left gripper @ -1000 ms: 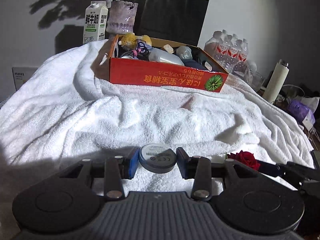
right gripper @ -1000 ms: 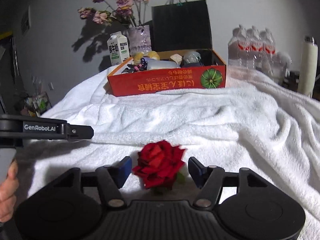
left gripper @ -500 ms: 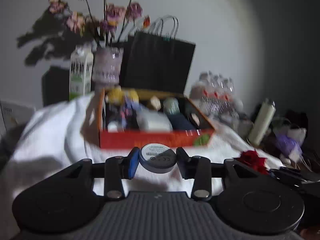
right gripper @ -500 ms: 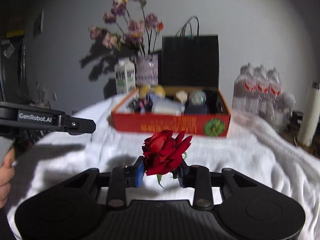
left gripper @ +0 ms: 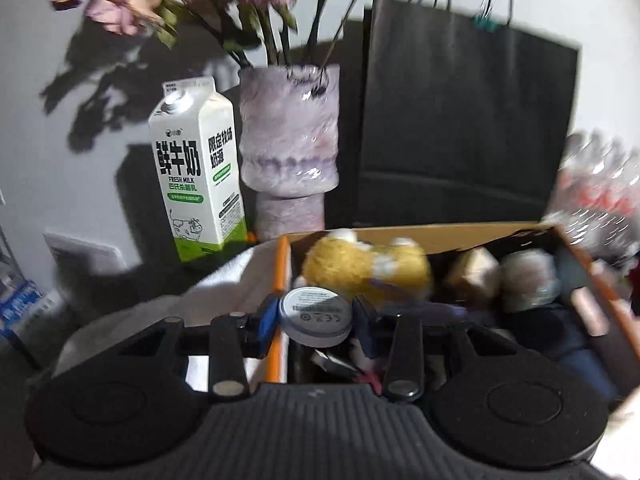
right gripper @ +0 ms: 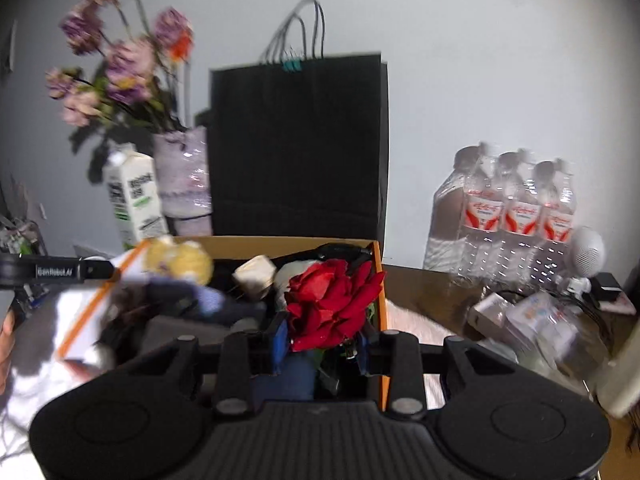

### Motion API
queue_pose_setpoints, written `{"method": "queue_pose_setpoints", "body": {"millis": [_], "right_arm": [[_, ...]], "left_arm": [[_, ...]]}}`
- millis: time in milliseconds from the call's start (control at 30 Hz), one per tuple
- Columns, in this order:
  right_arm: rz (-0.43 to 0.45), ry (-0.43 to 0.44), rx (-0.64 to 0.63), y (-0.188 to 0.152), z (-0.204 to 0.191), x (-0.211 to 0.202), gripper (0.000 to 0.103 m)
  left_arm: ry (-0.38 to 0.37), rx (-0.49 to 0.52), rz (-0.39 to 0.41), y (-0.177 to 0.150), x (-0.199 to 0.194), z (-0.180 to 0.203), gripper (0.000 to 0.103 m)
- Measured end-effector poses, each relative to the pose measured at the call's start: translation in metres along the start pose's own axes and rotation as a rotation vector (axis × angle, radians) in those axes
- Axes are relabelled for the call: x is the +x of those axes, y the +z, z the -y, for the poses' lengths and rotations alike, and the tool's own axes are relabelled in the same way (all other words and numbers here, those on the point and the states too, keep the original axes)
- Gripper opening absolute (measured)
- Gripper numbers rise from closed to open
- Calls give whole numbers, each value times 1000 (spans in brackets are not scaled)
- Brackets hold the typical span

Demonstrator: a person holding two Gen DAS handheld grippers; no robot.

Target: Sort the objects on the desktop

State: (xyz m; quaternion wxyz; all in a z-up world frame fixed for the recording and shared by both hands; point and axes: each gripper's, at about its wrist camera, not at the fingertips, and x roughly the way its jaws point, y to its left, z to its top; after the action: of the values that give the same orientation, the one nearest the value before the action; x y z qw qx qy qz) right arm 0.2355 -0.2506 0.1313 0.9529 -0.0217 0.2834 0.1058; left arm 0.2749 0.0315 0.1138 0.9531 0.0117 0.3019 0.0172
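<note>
Pale grey wall (right gripper: 480, 60) backs the whole scene, with the dark shadow of flower stems thrown on it at the left. Against it stand a green-and-white fresh-milk carton (left gripper: 196, 168), a mottled lilac ceramic vase (left gripper: 290, 152) of faded pink and purple flowers (left gripper: 124, 0), and a tall black paper carrier bag (right gripper: 298, 144) with cord handles and a teal clip. To the right, a shrink-wrapped pack of clear water bottles with red labels (right gripper: 516, 208) sits on a brown wooden tabletop (right gripper: 416, 284), near a blurred clutter of small boxes and cables. A rumpled white towel (left gripper: 224, 284) covers the surface at the left.

An open orange-edged cardboard box (left gripper: 282, 280) lies in front of the bag, crowded with things, among them a yellow plush toy (left gripper: 360, 268).

The left gripper (left gripper: 314, 320) has its blue-padded fingers partly closed on a round grey puck-shaped device with a printed label (left gripper: 316, 314), held above the box's left edge. The right gripper (right gripper: 322, 340) is likewise partly closed, clamping a red fabric rose (right gripper: 334, 300) by its base, the bloom standing above the box's right end, just inside the orange wall. In the right wrist view, the left gripper's black arm reaches in from the left edge.
</note>
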Motion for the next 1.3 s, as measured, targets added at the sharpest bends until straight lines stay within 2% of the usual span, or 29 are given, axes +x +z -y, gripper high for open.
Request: {"method": "queue_pose_setpoints", "body": {"millis": [67,167,233,267,333,433,567,767,967,1067,1167,1300], "right_arm": [[-47,-27,-31,9,0,31,32],[-109,-34,-49,19,4,69,40],[-119,-72,-54,23,6,81,61],[-113,-98,-52,25,6,82,66],[-80,-92,-47,27,6,72,76],[-44,-53,-35,27,4,51,78],[-40,-23,-23,25,-2,24,82],[-55,9,12,8,-17,-27,84],[-13,65,72,-42,-32,-100,86],[21,85,85,-75,-43,-138,91],[45,90,94,-113,-52,-170,94],[51,75,99,-161,-60,-205,95]], "left_arm": [[-21,18,-31,4,14,1,42],[-27,2,-22,8,22,1,62],[-69,-36,5,11,16,-4,78],[-87,-54,15,13,13,-6,80],[-101,-78,18,17,5,-9,86],[-80,-94,-1,26,-8,-6,87],[-72,-97,-42,27,-33,-2,92],[-78,-117,-101,2,-88,3,92],[-160,-144,-81,-37,-167,-5,92],[-190,-150,-76,-63,-207,-9,92],[-203,-139,-72,-96,-241,-10,92],[-196,-98,-14,-143,-280,-3,93]]}}
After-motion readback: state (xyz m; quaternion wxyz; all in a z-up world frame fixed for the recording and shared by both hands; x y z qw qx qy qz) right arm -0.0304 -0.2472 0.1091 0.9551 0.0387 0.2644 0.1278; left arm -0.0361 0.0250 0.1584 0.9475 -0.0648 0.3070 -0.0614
